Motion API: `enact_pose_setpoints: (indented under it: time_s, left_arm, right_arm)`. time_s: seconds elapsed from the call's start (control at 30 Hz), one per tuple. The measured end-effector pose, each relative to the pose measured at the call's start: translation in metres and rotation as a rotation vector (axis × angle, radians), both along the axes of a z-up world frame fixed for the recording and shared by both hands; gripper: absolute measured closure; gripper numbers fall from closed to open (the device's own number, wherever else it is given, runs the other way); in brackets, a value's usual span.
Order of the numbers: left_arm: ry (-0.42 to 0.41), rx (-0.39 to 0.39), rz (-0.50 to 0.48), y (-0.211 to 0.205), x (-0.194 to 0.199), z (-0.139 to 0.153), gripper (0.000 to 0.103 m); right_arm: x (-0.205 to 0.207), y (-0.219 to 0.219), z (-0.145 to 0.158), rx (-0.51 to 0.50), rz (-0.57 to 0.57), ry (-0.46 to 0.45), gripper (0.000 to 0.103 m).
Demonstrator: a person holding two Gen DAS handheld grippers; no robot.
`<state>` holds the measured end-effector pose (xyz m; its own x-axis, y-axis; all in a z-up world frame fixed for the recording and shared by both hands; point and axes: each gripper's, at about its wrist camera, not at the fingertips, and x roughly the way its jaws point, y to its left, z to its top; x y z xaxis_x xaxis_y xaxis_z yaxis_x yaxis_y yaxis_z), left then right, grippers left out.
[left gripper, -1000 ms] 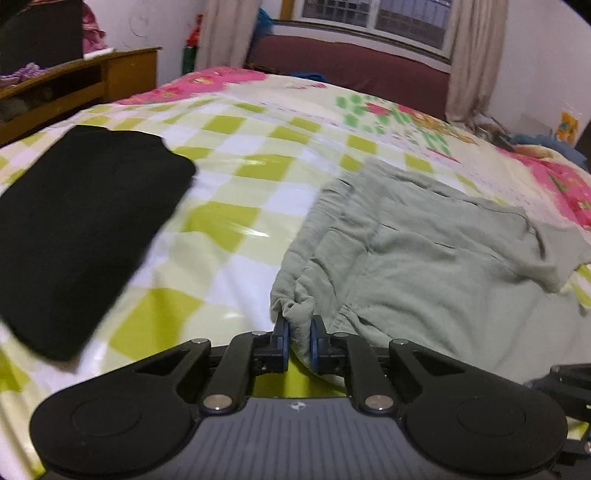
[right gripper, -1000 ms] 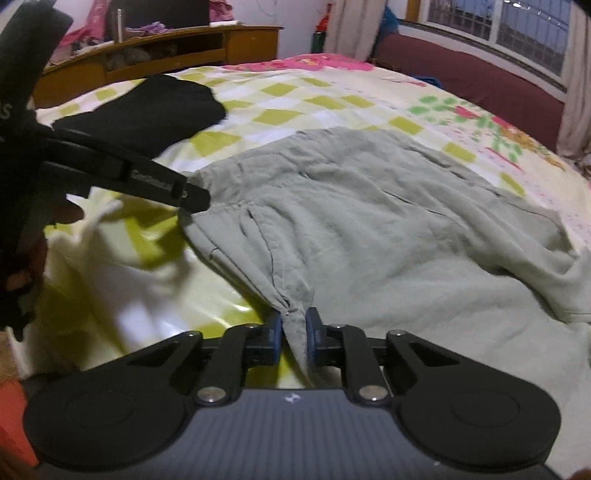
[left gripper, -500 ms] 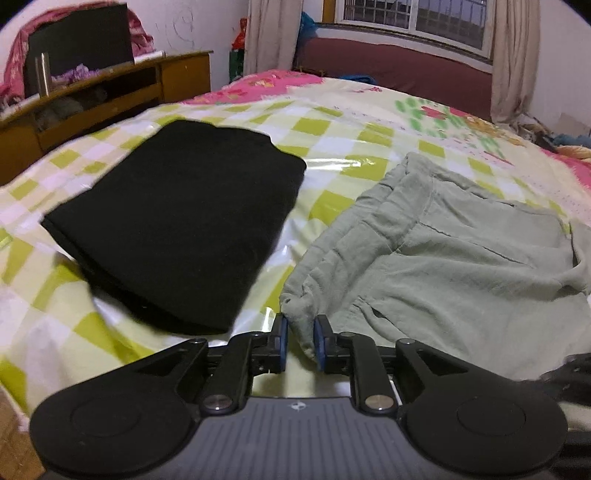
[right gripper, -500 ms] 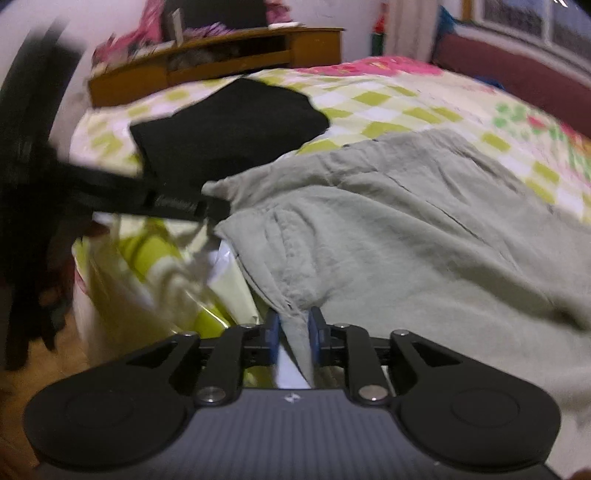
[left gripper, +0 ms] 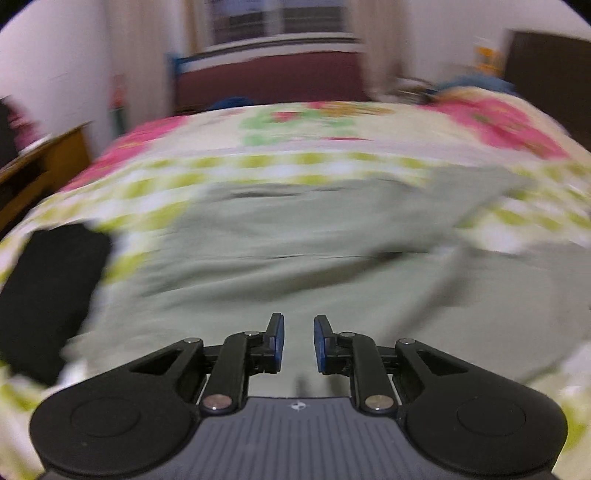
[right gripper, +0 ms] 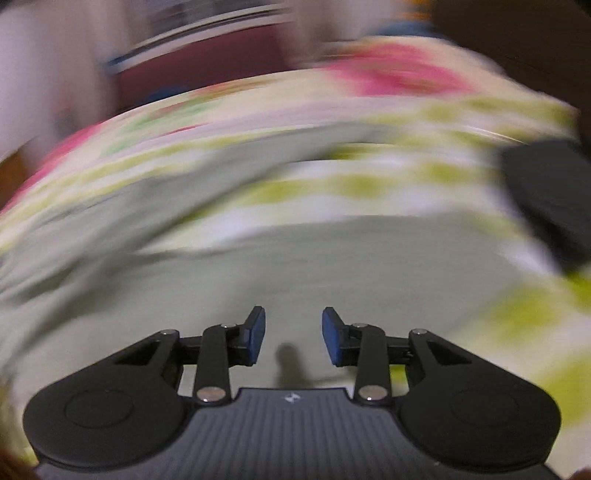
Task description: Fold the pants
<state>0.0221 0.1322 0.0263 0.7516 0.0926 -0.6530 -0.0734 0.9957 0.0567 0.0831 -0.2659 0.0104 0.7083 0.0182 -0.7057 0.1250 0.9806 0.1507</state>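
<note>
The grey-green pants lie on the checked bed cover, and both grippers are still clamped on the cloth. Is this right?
Not quite. The pants do lie on the bed cover, but both grippers have let go: left gripper and right gripper show open gaps in their wrist views, the right one just opening.

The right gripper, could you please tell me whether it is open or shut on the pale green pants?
Open. The right gripper shows a clear gap between its blue pads, which have just been opening, and nothing is pinched there; the pale green pants lie beneath.

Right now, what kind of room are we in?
Most likely a bedroom: a bed with a flowery and checked cover, a curtained window behind it, and grey-green pants spread out for folding.
</note>
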Motion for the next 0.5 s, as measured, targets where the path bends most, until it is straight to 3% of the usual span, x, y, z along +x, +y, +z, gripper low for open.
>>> enact_pose_setpoints:
  time_s: [0.07, 0.17, 0.43, 0.47, 0.5]
  left_arm:
    - [0.003, -0.008, -0.105, -0.042, 0.016, -0.001, 0.07]
    - [0.017, -0.023, -0.226, -0.099, 0.038, 0.0, 0.07]
    - [0.05, 0.031, -0.394, -0.179, 0.043, 0.003, 0.069]
    - [0.061, 0.038, -0.399, -0.184, 0.043, 0.002, 0.069]
    - [0.071, 0.044, -0.403, -0.188, 0.043, 0.0, 0.069]
  right_arm:
    - [-0.001, -0.05, -0.006, 0.063, -0.126, 0.009, 0.064]
    - [0.003, -0.093, -0.02, 0.205, -0.206, 0.014, 0.066]
    - [0.02, -0.111, -0.042, 0.401, -0.221, -0.041, 0.065]
    - [0.023, -0.114, -0.045, 0.415, -0.233, -0.05, 0.066]
    - [0.025, -0.117, -0.047, 0.438, -0.247, -0.06, 0.079]
